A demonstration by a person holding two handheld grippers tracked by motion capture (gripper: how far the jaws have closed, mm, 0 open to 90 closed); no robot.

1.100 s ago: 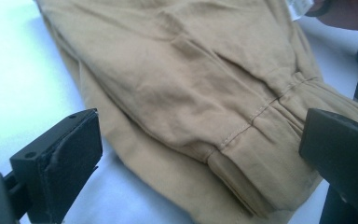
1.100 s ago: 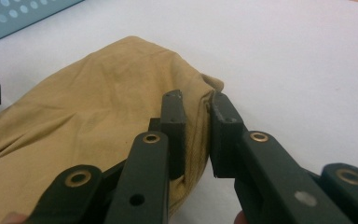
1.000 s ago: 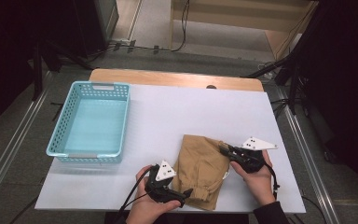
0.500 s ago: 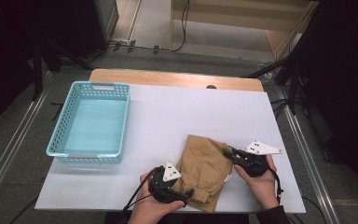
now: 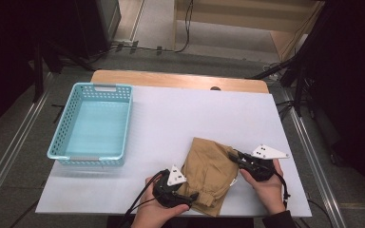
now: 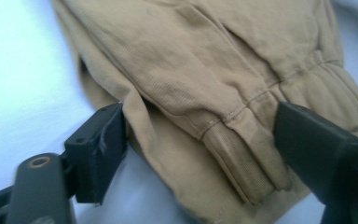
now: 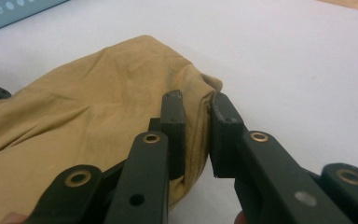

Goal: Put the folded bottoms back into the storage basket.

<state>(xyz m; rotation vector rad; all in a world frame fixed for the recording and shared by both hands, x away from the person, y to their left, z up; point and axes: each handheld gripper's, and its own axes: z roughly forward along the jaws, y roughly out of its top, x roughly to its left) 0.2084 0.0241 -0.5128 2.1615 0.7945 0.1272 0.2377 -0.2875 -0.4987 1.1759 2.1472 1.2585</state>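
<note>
Your right gripper has its two jaws pinched nearly shut on a fold at the edge of the tan cloth, so it has hold of that side. Your left gripper is different: its jaws have just been closing a little, but they stand wide, with the thick sewn band of the cloth lying between them. One pad touches the cloth at the side and the other sits just beside the band, so the gripper is around the cloth and not yet squeezing it. The cloth lies folded and bunched between your two grippers on the white table, with your right gripper at one side and your left gripper at the near corner. The blue basket sits well apart from both grippers, out past your left one. The cloth looks soft and floppy, and I think it is light. It will sag and bend when you lift it, and loose parts may hang down or come unfolded. It should not break, and it does not look slippery, but a thin pinch of one layer could slide out. The best place to grab with your left gripper looks like that thick band, since it is firm and gives the pads more to bite on. Close down on it fully before you lift.
</note>
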